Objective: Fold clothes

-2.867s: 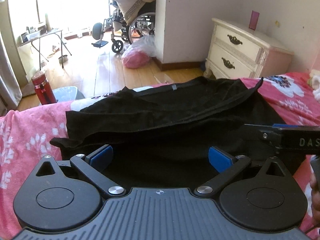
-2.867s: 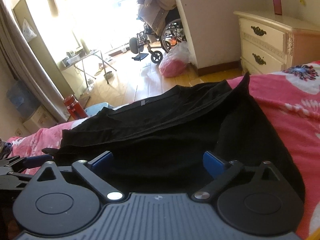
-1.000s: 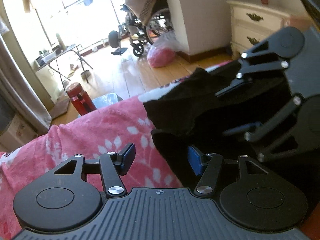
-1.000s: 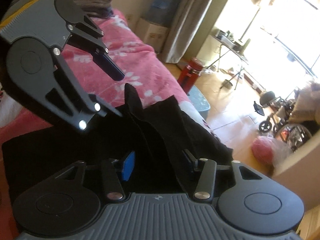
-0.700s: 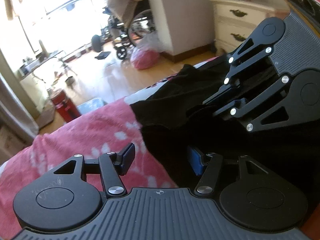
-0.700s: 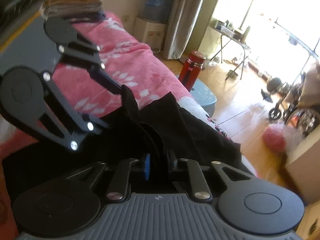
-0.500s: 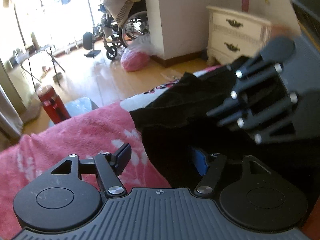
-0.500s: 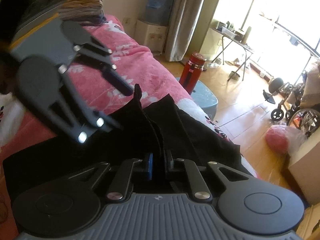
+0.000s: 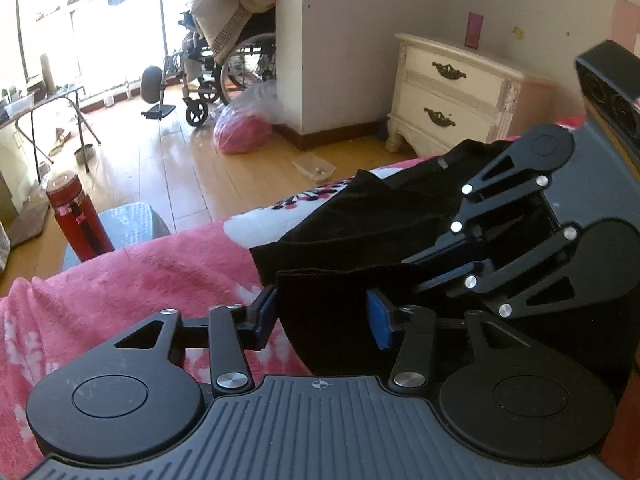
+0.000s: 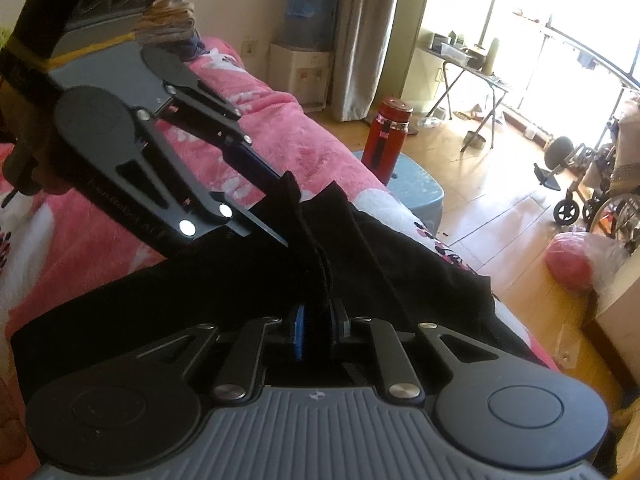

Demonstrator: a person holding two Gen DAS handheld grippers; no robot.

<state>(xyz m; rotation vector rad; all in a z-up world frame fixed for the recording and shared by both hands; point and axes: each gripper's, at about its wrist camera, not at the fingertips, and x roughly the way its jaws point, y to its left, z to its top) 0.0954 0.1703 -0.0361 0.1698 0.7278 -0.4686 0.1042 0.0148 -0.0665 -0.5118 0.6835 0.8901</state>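
- Sunlit bedroom: wooden floor (image 9: 168,168), a wheelchair (image 9: 224,60) by the window, a white nightstand (image 9: 452,92) against the wall, a red flask (image 9: 76,216) standing beside the bed.
- Pink floral blanket (image 9: 132,280) covers the bed, and the black garment (image 9: 360,220) lies across it, bunched toward the right of the left wrist view.
- Left gripper (image 9: 322,312) sits low at the garment's near corner, jaws partly open, blue pads on either side of a raised flap of black cloth; whether the pads touch it I cannot tell.
- Right gripper (image 10: 318,326) has its jaws nearly closed, pinching a gathered ridge of the black garment (image 10: 400,272) that rises between the pads.
- From the right wrist view, the left gripper (image 10: 268,204) comes in from the upper left, its fingers reaching the peak of the lifted cloth.
- From the left wrist view, the right gripper (image 9: 448,260) comes in from the right, just above the fabric, fingers close together.
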